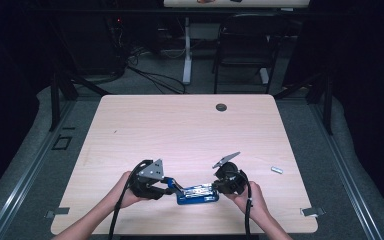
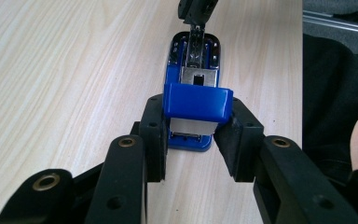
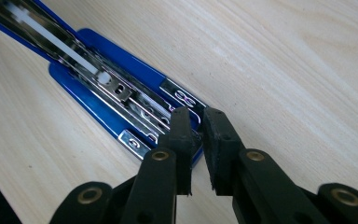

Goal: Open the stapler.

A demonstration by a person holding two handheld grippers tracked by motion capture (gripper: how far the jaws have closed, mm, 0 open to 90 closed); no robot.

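- Two grippers work on one blue stapler [image 1: 198,193], which lies on the table [image 1: 180,125] near its front edge, between the person's hands.
- At the stapler's rear end, the left gripper [image 2: 198,137] is clamped on the raised blue top cover [image 2: 196,102], one pad on each side; I judge this keeps the cover swung up and the body steady.
- At the stapler's front end, the right gripper [image 3: 196,126] has its jaws nearly together, tips on the front end of the metal staple channel [image 3: 135,100]; whether they pinch anything I cannot tell.
- Probably the stapler is being held open for loading or clearing.
- Right of the stapler, well apart, lies a small silvery piece [image 1: 277,170], perhaps a strip of staples.
- From the high view come the overall layout and both hands [image 1: 130,192].
- From the left gripper view comes the grip on the cover; the right gripper view adds the white pusher [image 3: 103,78] inside the channel.
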